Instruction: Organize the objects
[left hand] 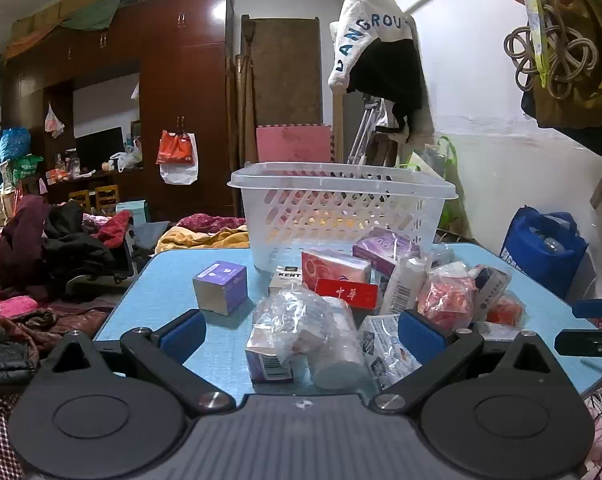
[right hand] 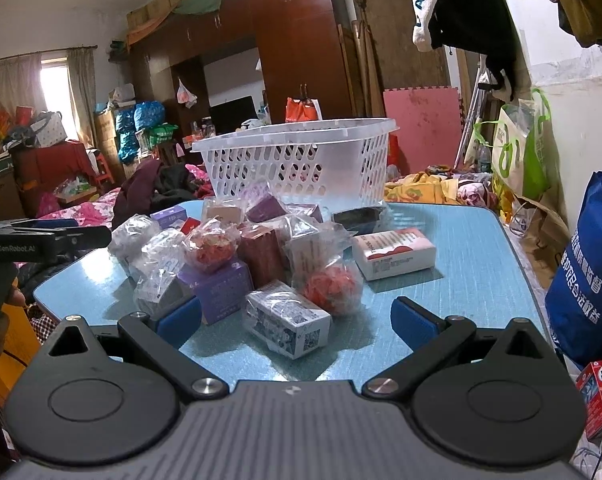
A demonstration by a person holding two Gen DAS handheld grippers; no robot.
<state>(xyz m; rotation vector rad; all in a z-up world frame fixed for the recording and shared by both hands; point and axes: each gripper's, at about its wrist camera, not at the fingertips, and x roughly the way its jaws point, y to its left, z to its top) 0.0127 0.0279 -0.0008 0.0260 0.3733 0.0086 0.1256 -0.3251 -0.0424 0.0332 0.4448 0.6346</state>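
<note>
1. Left wrist view: the left gripper (left hand: 299,330) stands with its jaws spread wide and nothing gripped, tipped a little downward over the near edge of the blue table (left hand: 169,280). Taking the white basket (left hand: 341,200) as landmark, it sits empty at the table's far side, and the heap of goods lies on its near side, between it and the gripper. Closest, just ahead of the open jaws, lies a plastic-wrapped bundle (left hand: 301,332), its long axis running roughly away from the gripper toward the basket. A purple box (left hand: 220,287) stands alone, nearer than the basket and off to its left. I judge the bundle the left hand's likeliest pick.

2. Right wrist view: the right gripper (right hand: 295,322) is likewise wide and empty. The basket (right hand: 297,160) is again beyond the heap. Nearest, between the jaws' line and the basket, a white printed box (right hand: 289,322) lies on its side, its long axis slanting across the gripper's line. A white-and-pink box (right hand: 393,254) lies apart, nearer than the basket's right end. The left gripper (right hand: 45,238) shows at the left edge.
</note>
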